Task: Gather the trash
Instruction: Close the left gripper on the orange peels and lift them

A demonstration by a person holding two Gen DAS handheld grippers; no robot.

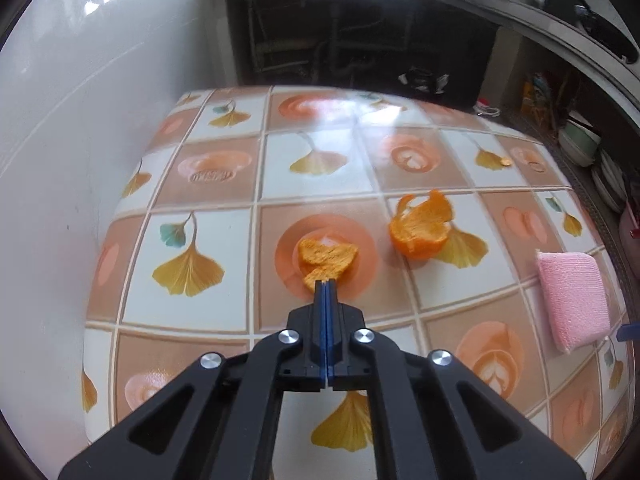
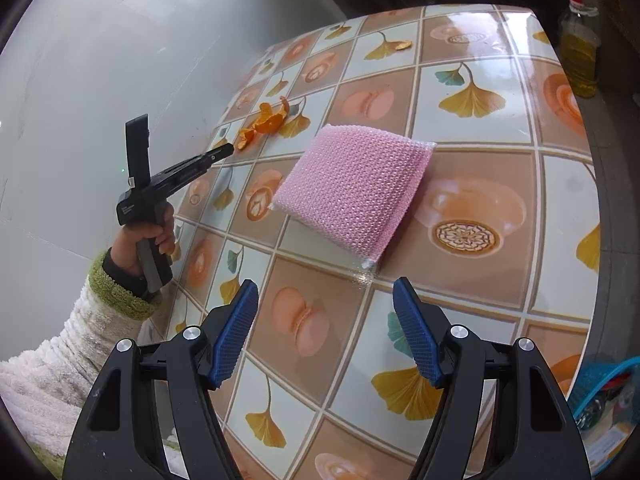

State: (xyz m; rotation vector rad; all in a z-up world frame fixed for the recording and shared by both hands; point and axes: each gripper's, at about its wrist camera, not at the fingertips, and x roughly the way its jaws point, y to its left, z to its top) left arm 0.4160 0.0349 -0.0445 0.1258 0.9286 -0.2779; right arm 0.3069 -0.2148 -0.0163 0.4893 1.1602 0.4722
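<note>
Tiled counter (image 1: pixel 224 240) carries orange peel; one peel piece (image 1: pixel 326 258) is pinched by the left gripper (image 1: pixel 327 282), fingers closed. Right gripper (image 2: pixel 326 334) is held wide above the pink sponge (image 2: pixel 352 184); lifting the piece to a bin is judged next

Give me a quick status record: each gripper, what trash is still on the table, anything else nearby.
left gripper: shut on the small orange peel piece
right gripper: open, nothing between its jaws, over the table short of the pink sponge
large orange peel: on the table, just beyond the held piece, untouched
peel scrap: small, lying alone near the far edge
blue basket: off the table's near right corner; contents unclear
oil bottle: beyond the table's far right corner
</note>
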